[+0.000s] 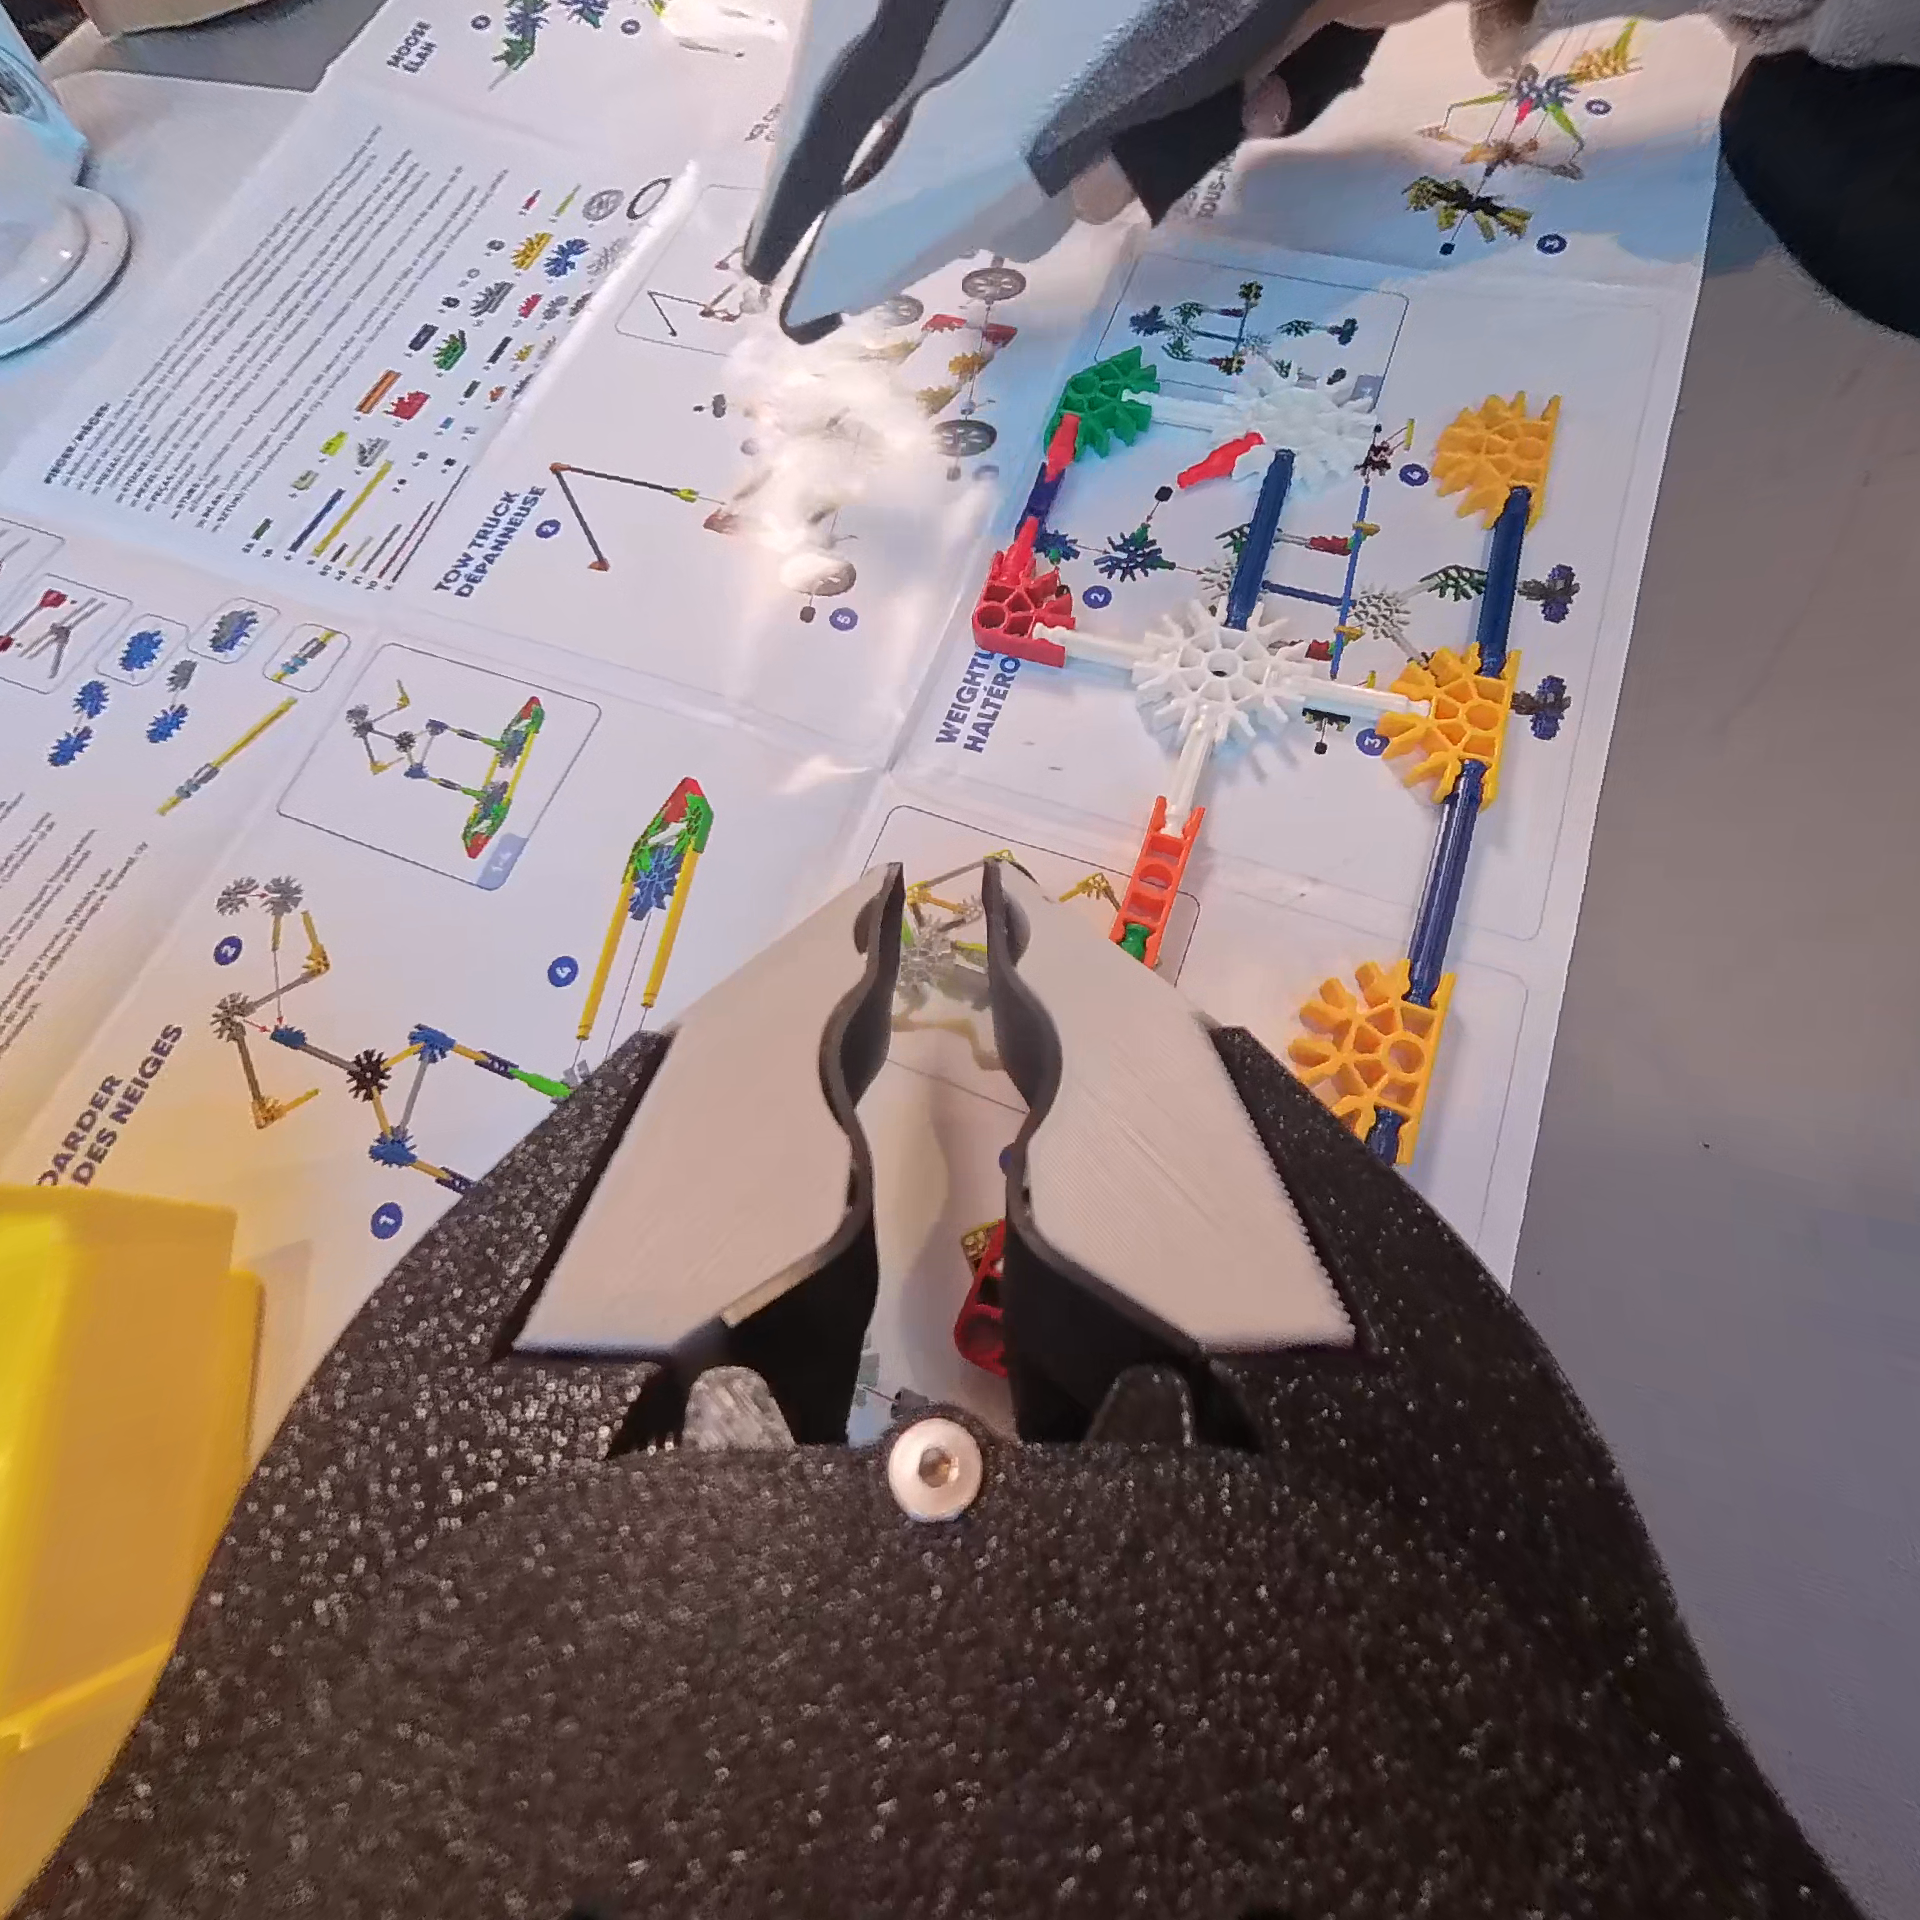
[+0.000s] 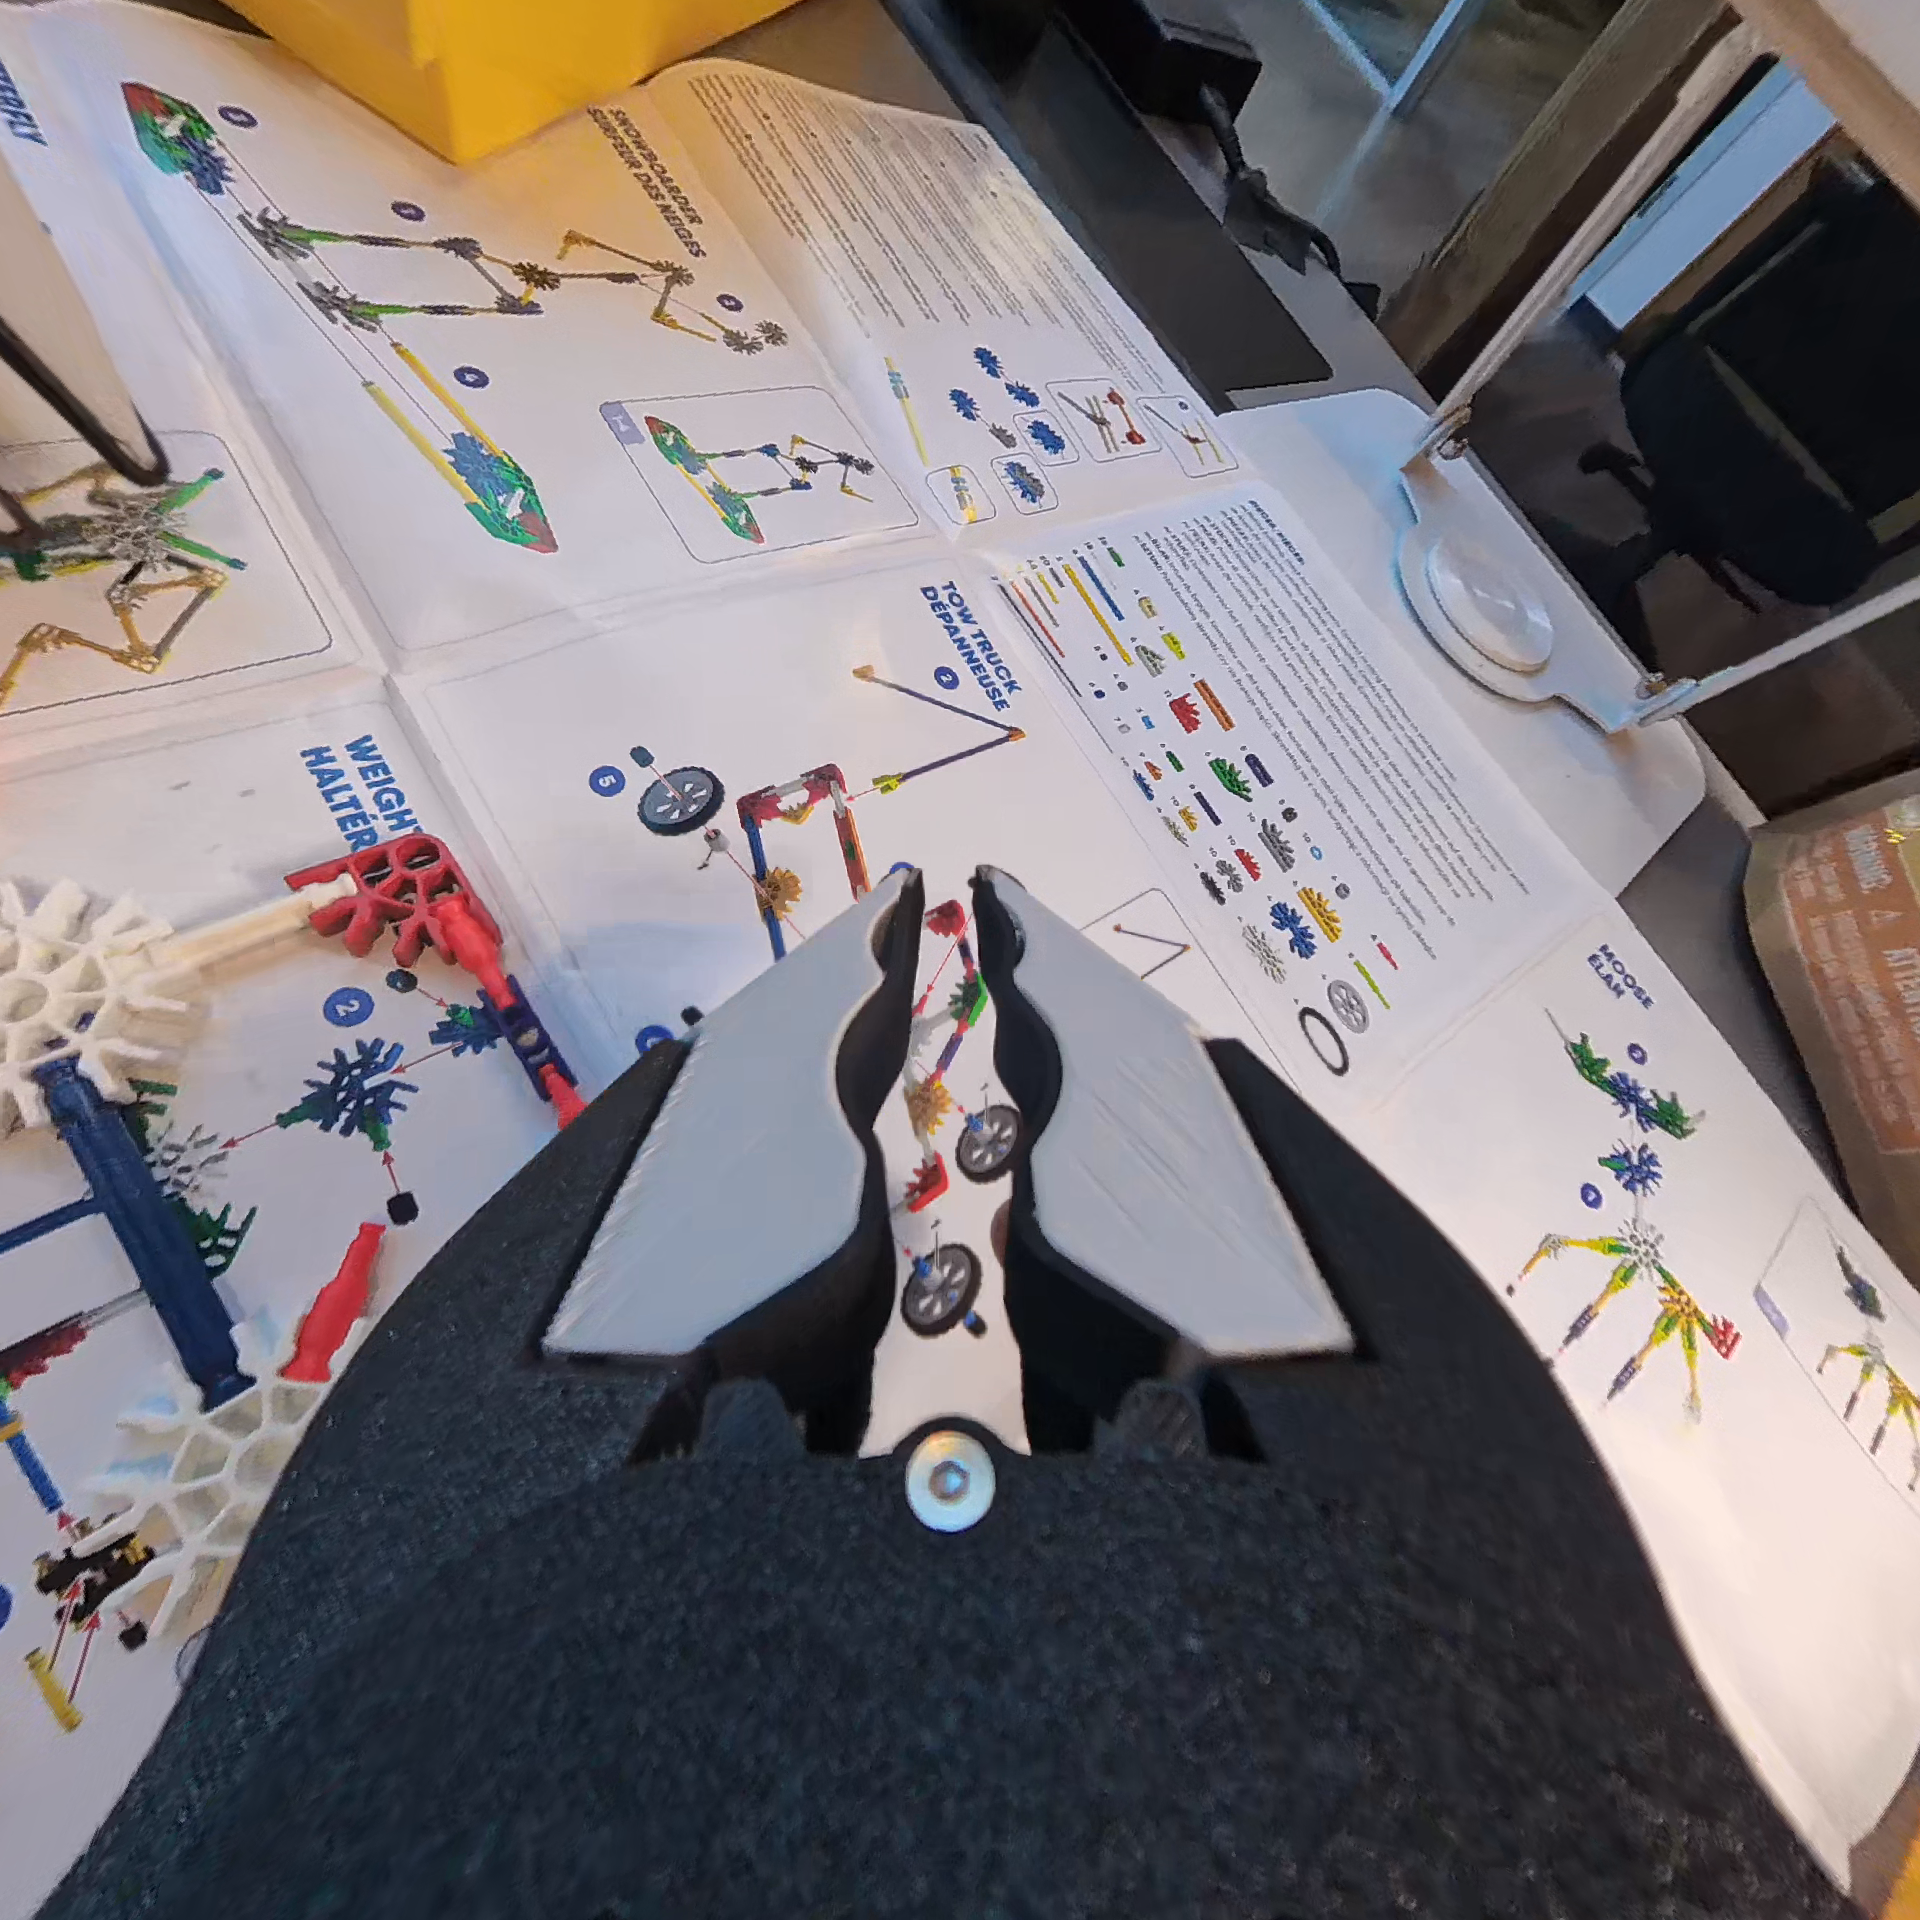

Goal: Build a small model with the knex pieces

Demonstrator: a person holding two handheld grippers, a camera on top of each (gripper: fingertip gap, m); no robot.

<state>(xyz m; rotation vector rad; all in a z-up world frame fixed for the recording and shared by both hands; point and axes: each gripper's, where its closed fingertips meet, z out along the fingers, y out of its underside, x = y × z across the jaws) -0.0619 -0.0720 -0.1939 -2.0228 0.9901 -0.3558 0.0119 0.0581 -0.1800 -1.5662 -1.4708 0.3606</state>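
A flat build of toy rods and connectors (image 1: 1216, 670) lies on a printed instruction sheet (image 1: 623, 707): white snowflake connectors, blue rods, yellow, red and green connectors. My left gripper (image 1: 943, 883) hovers over the sheet, jaws nearly closed and empty, just left of the build's orange connector (image 1: 1158, 873). My right gripper (image 2: 948, 881) is also nearly closed and empty over printed pictures on the sheet (image 2: 727, 644). The red connector (image 2: 405, 894) and a loose red rod (image 2: 338, 1309) lie to its left. The right gripper also shows blurred at the top of the left wrist view (image 1: 810, 260), held by a gloved hand (image 1: 1195, 135).
A yellow box (image 1: 104, 1455) stands at the sheet's near left, also seen in the right wrist view (image 2: 499, 62). A white round base (image 2: 1486, 603) sits beyond the sheet, a brown package (image 2: 1849, 987) at the right. Bare grey table (image 1: 1766, 1143) runs right of the sheet. It is some 8 centimeters from my left tips to the red connector (image 2: 405, 894). The left camera catches it too, in the left wrist view (image 1: 1021, 600). From the right gripper's tips to the loose red rod (image 2: 338, 1309) is close to 11 centimeters. It is also in sight in the left wrist view (image 1: 1228, 451).
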